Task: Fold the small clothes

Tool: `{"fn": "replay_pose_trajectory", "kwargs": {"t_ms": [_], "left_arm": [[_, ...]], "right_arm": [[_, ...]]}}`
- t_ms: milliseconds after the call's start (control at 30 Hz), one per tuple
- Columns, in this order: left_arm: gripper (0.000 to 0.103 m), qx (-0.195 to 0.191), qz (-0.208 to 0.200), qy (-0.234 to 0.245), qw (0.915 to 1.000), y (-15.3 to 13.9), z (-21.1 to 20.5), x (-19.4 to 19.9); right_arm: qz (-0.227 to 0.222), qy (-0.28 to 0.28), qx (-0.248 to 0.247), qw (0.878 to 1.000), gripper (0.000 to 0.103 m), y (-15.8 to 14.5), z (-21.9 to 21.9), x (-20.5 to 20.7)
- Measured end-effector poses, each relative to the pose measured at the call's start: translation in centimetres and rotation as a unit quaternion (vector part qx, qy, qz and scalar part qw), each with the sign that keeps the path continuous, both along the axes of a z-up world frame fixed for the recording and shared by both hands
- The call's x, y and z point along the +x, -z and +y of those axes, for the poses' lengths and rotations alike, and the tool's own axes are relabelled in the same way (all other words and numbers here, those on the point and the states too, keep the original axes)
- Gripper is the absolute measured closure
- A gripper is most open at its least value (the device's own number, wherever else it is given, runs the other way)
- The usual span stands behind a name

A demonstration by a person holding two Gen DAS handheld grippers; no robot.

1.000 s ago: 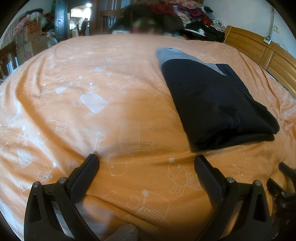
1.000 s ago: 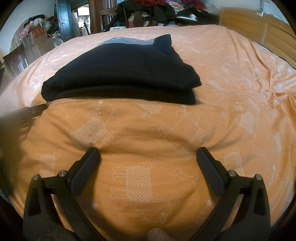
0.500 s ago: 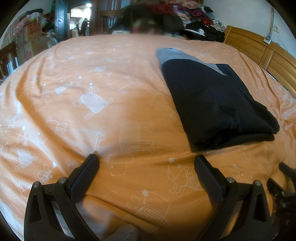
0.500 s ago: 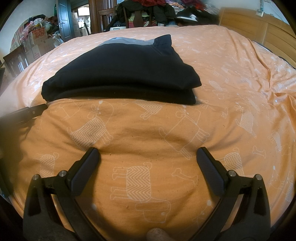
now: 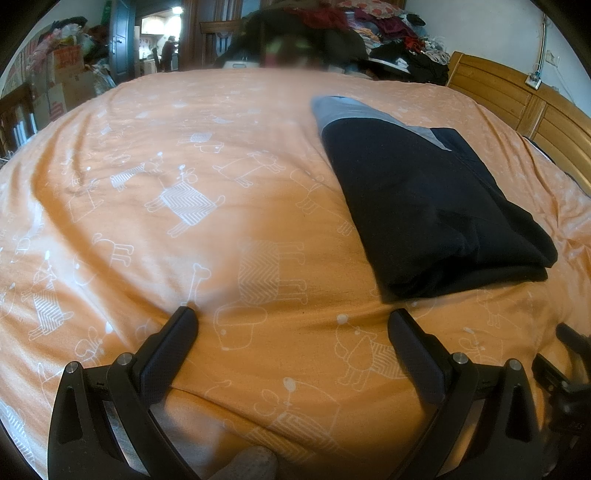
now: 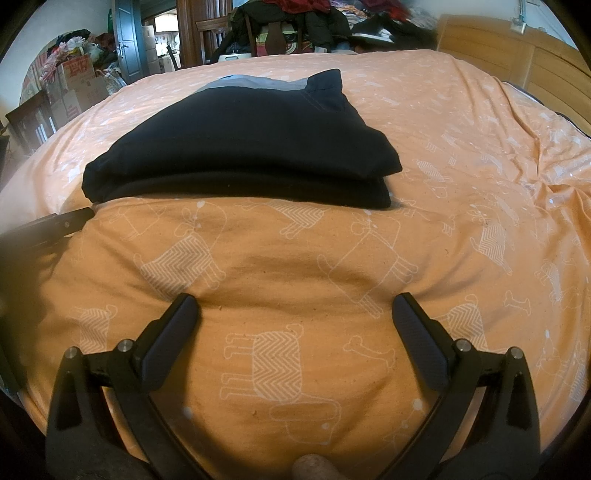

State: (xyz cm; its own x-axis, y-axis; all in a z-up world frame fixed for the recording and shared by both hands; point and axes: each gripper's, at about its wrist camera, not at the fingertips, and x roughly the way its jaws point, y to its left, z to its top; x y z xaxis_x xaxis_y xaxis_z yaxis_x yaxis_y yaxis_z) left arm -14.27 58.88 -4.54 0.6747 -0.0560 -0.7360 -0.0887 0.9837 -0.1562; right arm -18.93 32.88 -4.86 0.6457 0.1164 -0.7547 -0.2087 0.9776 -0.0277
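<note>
Your left tool (image 5: 291, 319) sits low over the bed (image 5: 184, 155), fingers spread wide, nothing between them. Its fingertips rest at or just above the orange sheet; contact cannot be confirmed.

Your right tool (image 6: 295, 306) shows the same posture: fingers wide apart, empty, tips at the sheet surface.

The dark garment (image 5: 424, 206) lies folded into a compact rectangle with a grey band at its far end. From the left wrist view it lies ahead and to the right of your left tool, apart from the fingers. From the right wrist view the garment (image 6: 240, 144) lies straight ahead, its stacked folded edge facing the camera, clear of the tips.

The other tool's black frame shows at each view's edge: lower right in the left wrist view, mid-left in the right wrist view.

Wooden headboard (image 5: 517, 99) on the right. Piled clothes (image 5: 369, 29) beyond the far edge of the bed.
</note>
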Motion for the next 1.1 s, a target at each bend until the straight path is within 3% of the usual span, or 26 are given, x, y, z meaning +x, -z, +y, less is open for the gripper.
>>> {"fn": "replay_pose_trajectory", "kwargs": {"t_ms": [1100], "left_arm": [[0.0, 0.0, -0.001, -0.001, 1.0, 0.03, -0.06, -0.05]], "right_arm": [[-0.001, 0.001, 0.0, 1.0, 0.0, 0.08, 0.09, -0.2]]}}
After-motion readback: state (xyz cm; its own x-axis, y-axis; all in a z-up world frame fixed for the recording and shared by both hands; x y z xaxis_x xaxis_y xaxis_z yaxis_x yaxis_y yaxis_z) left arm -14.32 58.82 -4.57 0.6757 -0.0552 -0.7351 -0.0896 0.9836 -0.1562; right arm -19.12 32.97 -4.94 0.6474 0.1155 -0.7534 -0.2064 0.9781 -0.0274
